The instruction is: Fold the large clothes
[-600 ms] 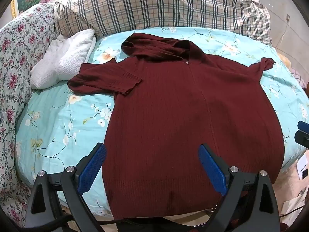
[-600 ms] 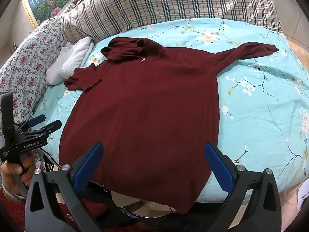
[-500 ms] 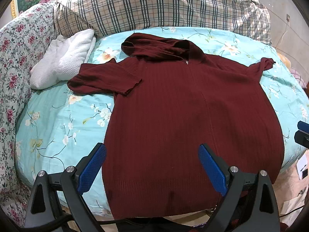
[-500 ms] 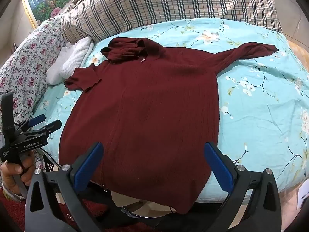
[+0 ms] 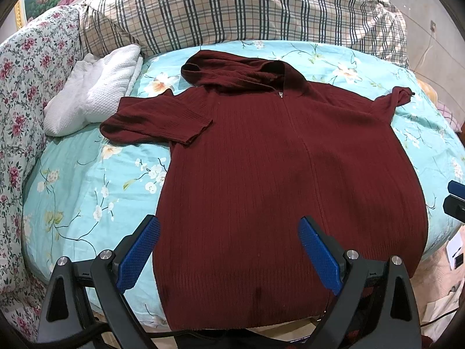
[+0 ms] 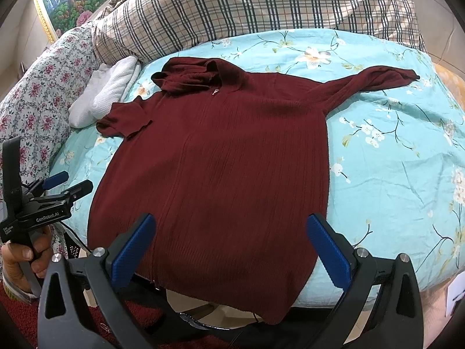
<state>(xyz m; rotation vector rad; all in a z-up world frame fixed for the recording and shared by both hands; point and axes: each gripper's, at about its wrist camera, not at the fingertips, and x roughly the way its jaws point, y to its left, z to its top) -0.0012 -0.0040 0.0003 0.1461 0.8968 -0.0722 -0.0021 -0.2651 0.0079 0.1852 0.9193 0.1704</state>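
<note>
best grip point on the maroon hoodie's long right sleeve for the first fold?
Probably the cuff end of the long sleeve, with the right gripper, open now. It lies stretched flat toward the bed's right side, clear of the hoodie body, so come in from the right, low over the sheet, fingers pinching across the cuff.

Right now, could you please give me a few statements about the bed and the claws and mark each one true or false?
1. The maroon hooded sweater lies spread flat on the floral sheet. True.
2. The left claw is clamped on the hem. False: its jaws are wide open and hold nothing.
3. One sleeve is folded short while the other stretches out. True.
4. The white towel lies on top of the sweater. False: it sits beside the folded sleeve, near the plaid quilt.
5. The right claw is open. True.
</note>
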